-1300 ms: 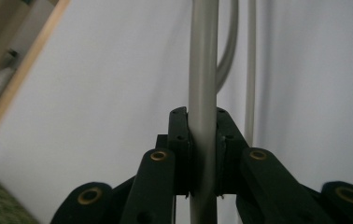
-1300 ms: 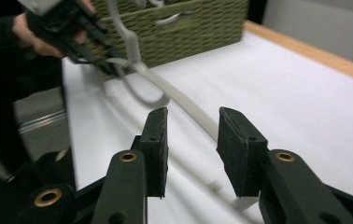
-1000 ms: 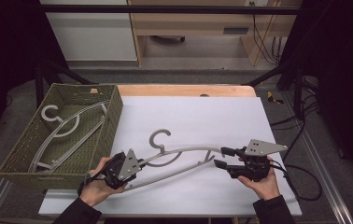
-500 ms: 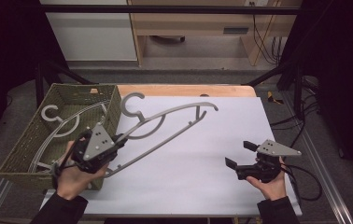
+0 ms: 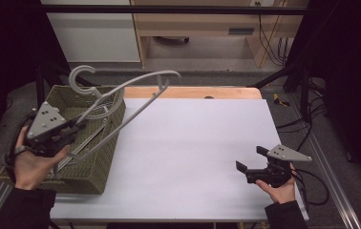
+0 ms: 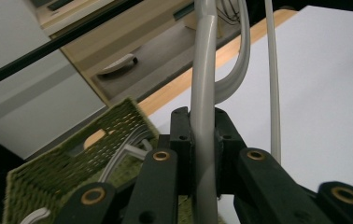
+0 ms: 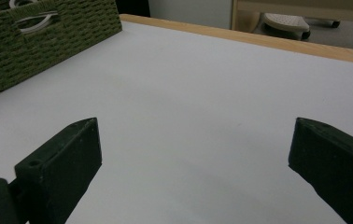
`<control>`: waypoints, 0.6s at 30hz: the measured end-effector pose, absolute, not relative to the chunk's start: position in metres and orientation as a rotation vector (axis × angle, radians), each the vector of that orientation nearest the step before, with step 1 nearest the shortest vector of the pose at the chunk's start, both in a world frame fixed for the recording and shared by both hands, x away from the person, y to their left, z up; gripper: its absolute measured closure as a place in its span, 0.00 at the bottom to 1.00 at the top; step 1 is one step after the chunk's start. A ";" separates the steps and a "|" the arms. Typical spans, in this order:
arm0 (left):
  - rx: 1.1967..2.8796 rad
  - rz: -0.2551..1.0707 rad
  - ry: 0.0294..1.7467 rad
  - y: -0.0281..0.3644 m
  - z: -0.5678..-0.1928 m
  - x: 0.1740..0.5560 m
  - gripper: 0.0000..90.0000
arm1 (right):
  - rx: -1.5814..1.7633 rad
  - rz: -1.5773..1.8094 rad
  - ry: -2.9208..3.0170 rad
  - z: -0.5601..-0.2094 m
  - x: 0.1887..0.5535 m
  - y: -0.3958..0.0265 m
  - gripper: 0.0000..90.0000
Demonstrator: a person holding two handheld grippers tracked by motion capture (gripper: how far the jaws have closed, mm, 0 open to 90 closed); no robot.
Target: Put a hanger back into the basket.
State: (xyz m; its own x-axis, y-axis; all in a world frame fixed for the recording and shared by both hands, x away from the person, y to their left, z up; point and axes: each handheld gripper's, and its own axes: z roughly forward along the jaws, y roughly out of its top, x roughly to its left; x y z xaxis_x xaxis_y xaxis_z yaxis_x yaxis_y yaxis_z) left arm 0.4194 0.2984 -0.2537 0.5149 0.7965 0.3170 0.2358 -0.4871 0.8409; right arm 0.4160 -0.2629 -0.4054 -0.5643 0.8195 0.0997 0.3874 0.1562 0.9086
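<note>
**Grey hanger held up over the basket**

While the left gripper [image 5: 73, 130] pinches one arm of a light grey plastic clothes hanger [image 5: 135, 98], that hanger hangs in the air above the olive-green woven basket [image 5: 90, 176] at the table's nine o'clock side. In the high view its hook [image 5: 80, 76] points toward twelve o'clock, past the basket's far rim, and its long curved arm sweeps out toward one o'clock over the white tabletop [image 5: 193, 143]. From the left gripper view the two black jaws stand pressed against the hanger's rounded grey bar [image 6: 203, 116], one on either side, with the bar running straight up between them; a thinner grey rail [image 6: 272, 84] of the same hanger runs just beside it at three o'clock. More pale grey hangers [image 5: 80, 143] lie inside the basket, under the raised one.

At the table's four o'clock corner the right gripper [image 5: 250, 164] is held low over the white surface, well apart from the basket and hanger. Its jaws have just been opening and now stand spread wide, with nothing between them but bare tabletop [image 7: 188, 116]. The basket's woven wall [image 7: 48, 42] shows at ten o'clock in the right gripper view.
</note>
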 end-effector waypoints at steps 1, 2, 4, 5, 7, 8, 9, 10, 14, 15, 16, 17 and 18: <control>1.980 0.936 0.847 0.304 -0.254 0.421 0.91 | 1.149 1.385 2.022 -0.405 0.416 -0.263 0.03; 1.975 0.938 0.873 0.312 -0.254 0.423 0.91 | 1.151 1.384 2.020 -0.406 0.416 -0.263 0.03; 1.972 0.948 0.888 0.320 -0.254 0.425 0.91 | 1.160 1.392 2.022 -0.406 0.416 -0.262 0.03; 1.964 0.946 0.903 0.327 -0.256 0.427 0.91 | 1.160 1.390 2.023 -0.406 0.416 -0.262 0.03; 1.956 0.949 0.929 0.338 -0.258 0.431 0.91 | 1.156 1.383 2.031 -0.407 0.417 -0.262 0.03; 1.953 0.950 0.942 0.343 -0.260 0.432 0.91 | 1.148 1.363 2.038 -0.407 0.417 -0.262 0.03; 1.954 0.952 0.956 0.348 -0.262 0.434 0.91 | 1.148 1.365 2.038 -0.407 0.417 -0.262 0.03; 1.952 0.955 0.967 0.352 -0.265 0.436 0.91 | 1.149 1.366 2.039 -0.408 0.417 -0.262 0.03; 1.966 0.962 1.000 0.369 -0.275 0.444 0.91 | 1.147 1.359 2.043 -0.408 0.418 -0.262 0.03; 1.971 0.967 1.006 0.373 -0.277 0.447 0.91 | 1.154 1.359 2.043 -0.408 0.418 -0.261 0.03; 1.978 0.962 1.011 0.375 -0.279 0.448 0.91 | 1.155 1.361 2.042 -0.409 0.418 -0.261 0.03; 1.988 0.965 1.012 0.378 -0.281 0.451 0.91 | 1.157 1.361 2.043 -0.409 0.418 -0.260 0.03; 2.002 0.964 1.019 0.381 -0.282 0.453 0.91 | 1.156 1.357 2.046 -0.409 0.418 -0.260 0.03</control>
State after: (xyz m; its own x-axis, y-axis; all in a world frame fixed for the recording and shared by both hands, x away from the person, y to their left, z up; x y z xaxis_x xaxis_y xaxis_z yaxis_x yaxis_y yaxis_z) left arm 0.4528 0.3812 -0.2825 0.4179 0.8565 0.3030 0.3500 -0.4595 0.8163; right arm 0.4184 -0.2599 -0.4091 -0.5631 0.8210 0.0941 0.4063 0.1759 0.8967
